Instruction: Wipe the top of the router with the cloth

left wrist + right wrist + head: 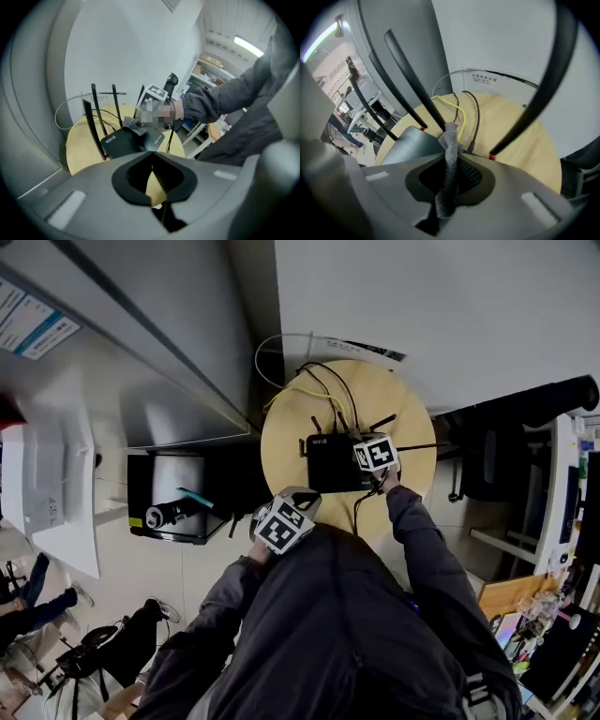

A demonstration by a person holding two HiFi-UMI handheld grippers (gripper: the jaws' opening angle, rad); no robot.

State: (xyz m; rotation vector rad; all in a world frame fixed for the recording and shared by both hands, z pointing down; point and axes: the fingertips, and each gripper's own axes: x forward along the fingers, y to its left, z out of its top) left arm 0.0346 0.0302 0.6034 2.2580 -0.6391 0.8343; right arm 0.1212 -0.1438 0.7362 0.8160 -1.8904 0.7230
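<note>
Right gripper (448, 186): fingers were clamped on crumpled grey cloth (450, 150) atop flat black antennaed router (330, 463), round wooden desk (289, 426). Left gripper (153, 181): fingers were together, empty

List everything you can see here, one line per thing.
Router: one, black, middle of the table.
Antennas: several, black, standing up from the router.
Cloth: one, grey, gripped at the router's right end.
Table: one, round, light wood, by the white wall.
Yellow cable: one, on the table behind the router.
Black cable: one, beside the yellow one.
Box: one, black, on the floor left of the table.
Left claw: grey, shut, empty, held back from the router.
Right claw: grey, shut on the cloth.
Jacket: dark grey, on the person.
</note>
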